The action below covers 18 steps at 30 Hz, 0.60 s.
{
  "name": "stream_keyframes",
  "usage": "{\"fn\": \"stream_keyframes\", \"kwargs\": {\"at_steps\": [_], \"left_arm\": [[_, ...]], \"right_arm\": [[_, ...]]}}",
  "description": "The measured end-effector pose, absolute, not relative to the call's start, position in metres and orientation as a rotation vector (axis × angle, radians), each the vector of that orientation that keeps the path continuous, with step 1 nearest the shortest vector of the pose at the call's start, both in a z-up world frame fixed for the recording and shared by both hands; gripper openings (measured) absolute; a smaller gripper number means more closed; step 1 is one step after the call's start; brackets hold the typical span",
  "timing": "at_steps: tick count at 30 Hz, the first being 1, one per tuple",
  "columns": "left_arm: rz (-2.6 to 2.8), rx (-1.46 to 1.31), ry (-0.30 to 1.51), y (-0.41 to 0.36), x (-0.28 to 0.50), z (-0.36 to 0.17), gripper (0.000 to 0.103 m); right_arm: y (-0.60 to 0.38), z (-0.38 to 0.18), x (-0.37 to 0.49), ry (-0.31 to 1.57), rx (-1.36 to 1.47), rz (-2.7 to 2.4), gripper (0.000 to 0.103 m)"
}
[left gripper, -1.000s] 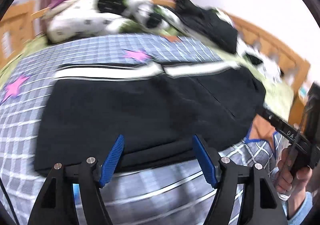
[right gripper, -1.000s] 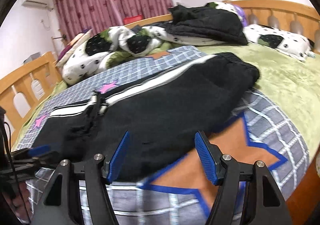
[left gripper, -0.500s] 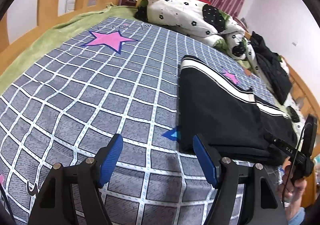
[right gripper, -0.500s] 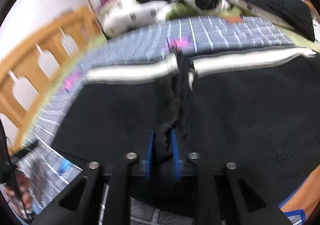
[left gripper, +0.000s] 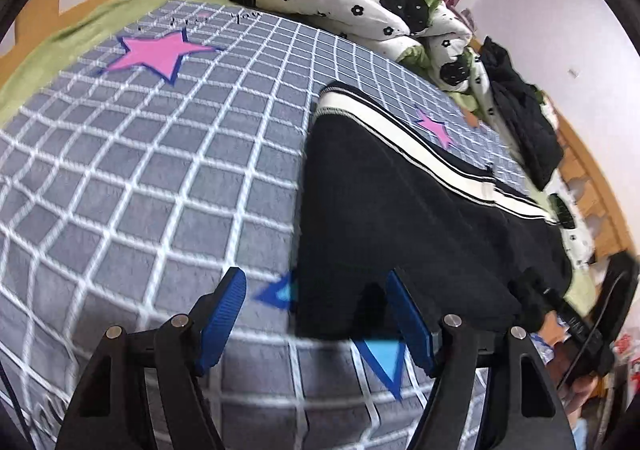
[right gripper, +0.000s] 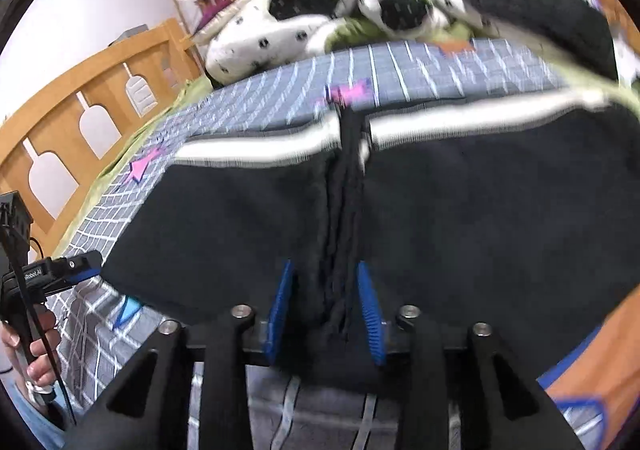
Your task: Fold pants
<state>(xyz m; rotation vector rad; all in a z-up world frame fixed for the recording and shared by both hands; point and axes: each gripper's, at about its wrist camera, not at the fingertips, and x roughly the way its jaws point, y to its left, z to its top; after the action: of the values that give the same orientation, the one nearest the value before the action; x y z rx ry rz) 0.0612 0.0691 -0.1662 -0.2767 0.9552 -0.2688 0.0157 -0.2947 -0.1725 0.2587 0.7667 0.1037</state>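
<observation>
Black pants (left gripper: 404, 218) with a white side stripe lie flat across the grey checked bedspread (left gripper: 160, 170). My left gripper (left gripper: 316, 314) is open, low over the near left corner of the pants, its right finger over the fabric edge. My right gripper (right gripper: 326, 310) has its jaws part closed around a bunched ridge of the black pants (right gripper: 344, 210) at the near edge. The right gripper also shows at the right edge of the left wrist view (left gripper: 560, 314).
A spotted white duvet (left gripper: 360, 6) and a pile of dark clothes (left gripper: 520, 126) lie at the far side of the bed. A wooden bed frame (right gripper: 80, 122) runs along the left. The bed's near edge is just below both grippers.
My left gripper swung from the pants' middle to their left end and came closer to the corner. My right gripper closed on a fold of the pants, then its jaws widened slightly.
</observation>
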Motion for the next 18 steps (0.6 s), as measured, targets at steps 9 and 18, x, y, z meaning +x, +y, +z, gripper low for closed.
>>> {"fn": "stream_keyframes", "kwargs": {"at_steps": [9, 18], "left_arm": [[-0.24, -0.135, 0.901, 0.059, 0.086, -0.152, 0.071], [-0.307, -0.157, 0.913, 0.037, 0.097, -0.154, 0.071]], "right_arm": [[-0.297, -0.205, 0.117, 0.93, 0.289, 0.078, 0.043], [-0.315, -0.203, 0.109, 0.885, 0.281, 0.095, 0.03]]}}
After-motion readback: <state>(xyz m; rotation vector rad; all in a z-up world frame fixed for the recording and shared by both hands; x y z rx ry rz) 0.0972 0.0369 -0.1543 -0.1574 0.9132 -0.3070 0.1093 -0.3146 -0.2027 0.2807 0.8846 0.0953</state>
